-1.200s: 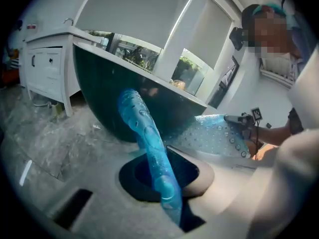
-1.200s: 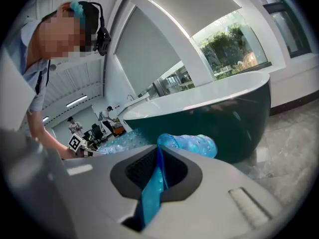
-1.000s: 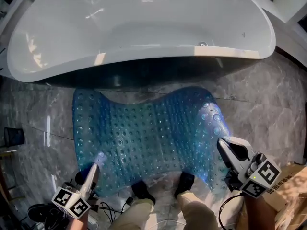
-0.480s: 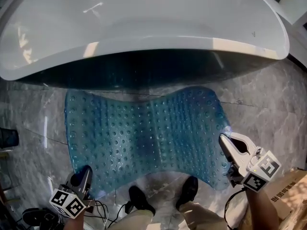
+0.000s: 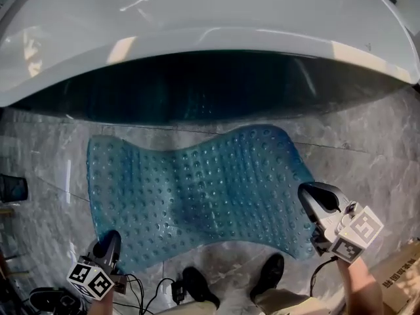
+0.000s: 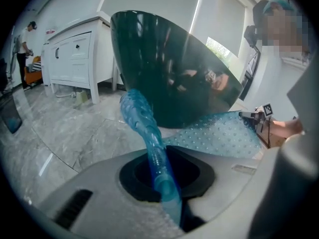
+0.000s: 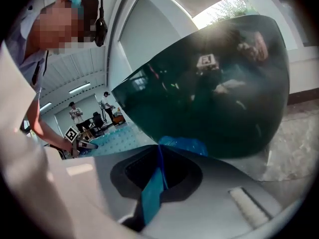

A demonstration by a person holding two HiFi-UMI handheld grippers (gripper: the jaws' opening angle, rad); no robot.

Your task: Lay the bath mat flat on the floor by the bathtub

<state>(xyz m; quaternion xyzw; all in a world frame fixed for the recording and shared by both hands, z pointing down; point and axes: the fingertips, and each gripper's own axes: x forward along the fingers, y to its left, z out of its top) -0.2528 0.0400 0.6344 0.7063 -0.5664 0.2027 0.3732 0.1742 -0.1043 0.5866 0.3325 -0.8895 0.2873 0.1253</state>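
Bath mat (image 5: 203, 189) spread low over the grey floor (image 5: 374, 136), just on the near side of the bathtub (image 5: 197, 25).
Its near-left corner is clamped in the left gripper (image 5: 109, 244), and its near-right edge is pinched by the closed right gripper (image 5: 307, 195); the blue studded sheet is rippled across its middle.

Grey marble floor (image 5: 387, 156), white cabinet (image 6: 70, 59), bright window (image 6: 218, 46)
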